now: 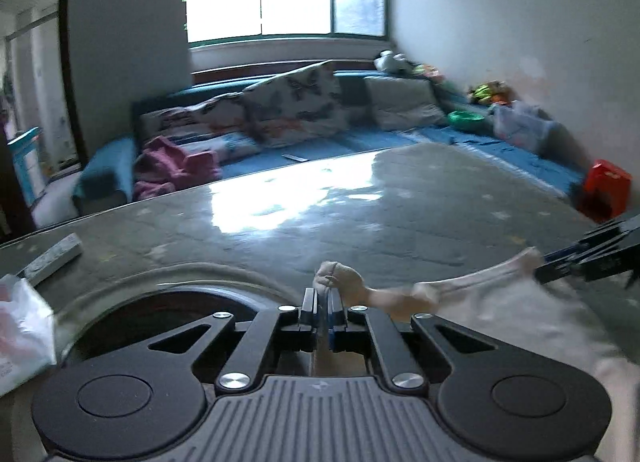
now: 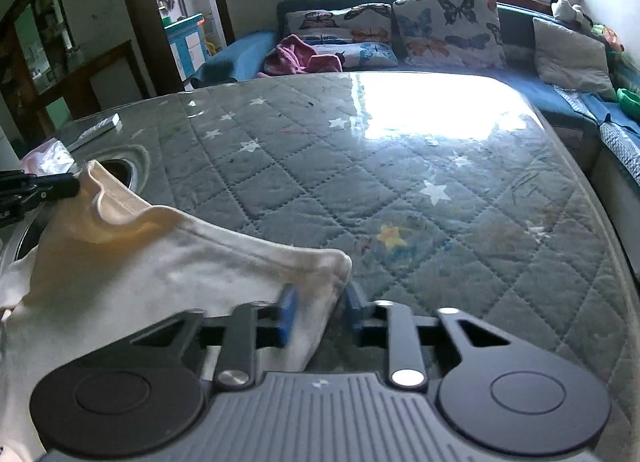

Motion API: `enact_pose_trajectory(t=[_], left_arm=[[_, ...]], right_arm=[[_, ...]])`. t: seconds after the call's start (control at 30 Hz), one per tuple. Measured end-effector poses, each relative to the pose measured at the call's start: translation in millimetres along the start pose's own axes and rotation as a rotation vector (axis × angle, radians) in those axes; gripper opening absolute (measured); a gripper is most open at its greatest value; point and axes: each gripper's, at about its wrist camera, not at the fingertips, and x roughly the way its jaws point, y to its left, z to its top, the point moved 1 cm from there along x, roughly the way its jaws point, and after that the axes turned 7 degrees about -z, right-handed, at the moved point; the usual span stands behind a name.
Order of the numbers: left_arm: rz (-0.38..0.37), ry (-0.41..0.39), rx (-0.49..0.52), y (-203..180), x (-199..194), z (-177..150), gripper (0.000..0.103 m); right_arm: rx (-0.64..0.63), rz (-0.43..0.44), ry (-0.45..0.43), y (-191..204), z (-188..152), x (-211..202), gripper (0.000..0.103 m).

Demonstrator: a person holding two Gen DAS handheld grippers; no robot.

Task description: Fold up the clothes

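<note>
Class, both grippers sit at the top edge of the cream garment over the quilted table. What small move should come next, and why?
Probably draw the two grippers apart and lift slightly. The left gripper is clamped on one corner of the cream garment; the right gripper has cloth between its jaws, which look not fully closed. The edge sags between them, so tensioning it should flatten the garment before laying it on the quilted table.

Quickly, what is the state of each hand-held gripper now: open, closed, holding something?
Left hand-held gripper: closed, holding one corner of the cream garment.
Right hand-held gripper: pads apart around the garment's other corner; a firm grip cannot be told.
</note>
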Motion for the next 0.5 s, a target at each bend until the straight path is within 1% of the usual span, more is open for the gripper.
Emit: enact_pose_trajectory(t=[0.07, 0.13, 0.23, 0.4, 0.47, 0.5], left_arm=[[0.017, 0.014, -0.021, 9.2, 4.3, -3.0, 0.005], [0.031, 0.027, -0.039, 15.9, 8.0, -6.7, 0.005], [0.051, 0.039, -0.075, 27.3, 11.7, -10.5, 0.005], [0.100, 0.077, -0.125, 43.2, 24.2, -13.9, 0.006], [0.115, 0.068, -0.147, 45.6, 19.2, -12.1, 0.009], [0.122, 0.063, -0.158, 46.9, 16.7, -11.2, 0.009]], right_arm=[[-0.007, -0.010, -0.004, 0.8, 4.5, 3.6, 0.008], [-0.016, -0.018, -0.012, 2.6, 9.4, 6.1, 0.006], [-0.072, -0.045, -0.045, 9.8, 21.8, 10.9, 0.006], [-0.118, -0.078, -0.050, 21.5, 40.1, 35.4, 0.007], [-0.131, -0.089, -0.053, 24.6, 43.9, 39.8, 0.007], [-0.134, -0.092, -0.057, 25.5, 45.2, 39.5, 0.010]])
